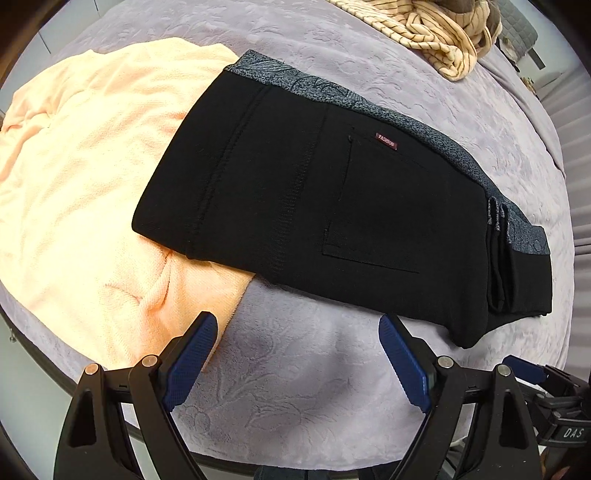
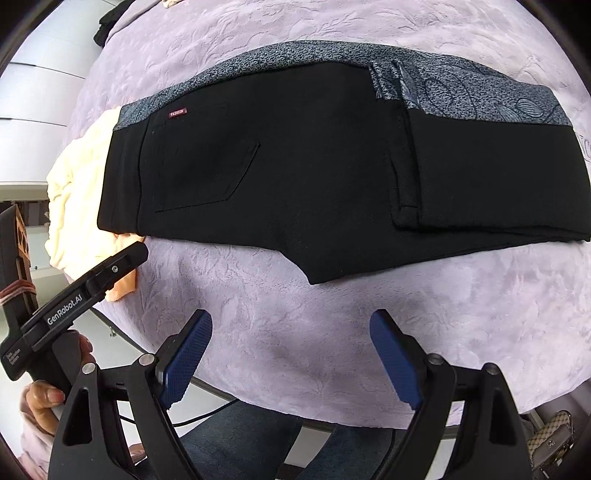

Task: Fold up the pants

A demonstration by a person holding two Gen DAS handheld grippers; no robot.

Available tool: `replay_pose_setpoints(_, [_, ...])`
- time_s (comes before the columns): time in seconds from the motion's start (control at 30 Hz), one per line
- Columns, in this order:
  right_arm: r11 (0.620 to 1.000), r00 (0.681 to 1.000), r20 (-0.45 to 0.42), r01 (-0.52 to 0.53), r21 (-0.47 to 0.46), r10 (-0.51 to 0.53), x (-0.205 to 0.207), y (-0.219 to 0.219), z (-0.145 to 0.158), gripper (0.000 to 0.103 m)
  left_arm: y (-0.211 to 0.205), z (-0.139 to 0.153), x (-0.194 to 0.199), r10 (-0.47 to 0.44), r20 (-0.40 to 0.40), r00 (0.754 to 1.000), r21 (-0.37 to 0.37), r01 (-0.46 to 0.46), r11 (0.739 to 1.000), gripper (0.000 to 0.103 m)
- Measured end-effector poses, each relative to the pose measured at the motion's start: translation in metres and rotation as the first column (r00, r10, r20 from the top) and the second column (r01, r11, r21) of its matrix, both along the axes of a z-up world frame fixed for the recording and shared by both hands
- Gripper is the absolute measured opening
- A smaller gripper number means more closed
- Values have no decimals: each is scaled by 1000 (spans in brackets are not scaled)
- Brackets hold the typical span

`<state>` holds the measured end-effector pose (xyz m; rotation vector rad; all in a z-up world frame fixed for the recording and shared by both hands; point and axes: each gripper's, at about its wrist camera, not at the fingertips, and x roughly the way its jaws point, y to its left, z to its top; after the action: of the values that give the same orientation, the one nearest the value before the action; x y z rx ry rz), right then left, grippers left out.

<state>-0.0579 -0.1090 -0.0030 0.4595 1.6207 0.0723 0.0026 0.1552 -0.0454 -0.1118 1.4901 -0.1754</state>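
On the lilac embossed bedspread [image 2: 332, 314] the black pants [image 2: 295, 166] lie folded into a flat bundle, long axis running left to right across the right wrist view, grey patterned waistband [image 2: 461, 96] along the far edge. A small red tag [image 2: 178, 112] by the pocket reads "FASHION". The right wrist view alone shows the left gripper's body, marked "GenRobot.AI"; the left view alone shows a striped garment [image 1: 436, 33] far off and how the pants overlap a peach towel [image 1: 92, 166]. Left gripper [image 1: 297, 332] and right gripper [image 2: 291, 328] both hang spread wide and empty, near the pants' near edge.
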Motion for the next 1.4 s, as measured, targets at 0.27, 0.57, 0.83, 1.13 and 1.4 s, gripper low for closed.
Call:
replay_pose_setpoints(0.27, [1000,1000,-20,9,16,-9,-7,0,-7,90,52,8,13,143,35,989,-219,-132,967,90])
replay_pose_setpoints(0.57, [1000,999,-47,5,25,-3,-5,5,-14,90,72,-20,19,164,-13,986,-350,-158,923,90])
replay_pose_setpoints(0.83, [1000,998,-64,-22,20,23,2,8,-20,90,62,-43,28,227,-33,973,-381,-222,897,90])
replay_pose_setpoints(1.13, [998,999,-7,-49,26,49,20,11,-5,90,51,-16,28,255,55,965,-389,-214,896,90])
replay_pose_setpoints(1.4, [994,985,146,-103,42,96,91,-1,61,90,19,-33,49,169,80,982,-156,-155,976,58])
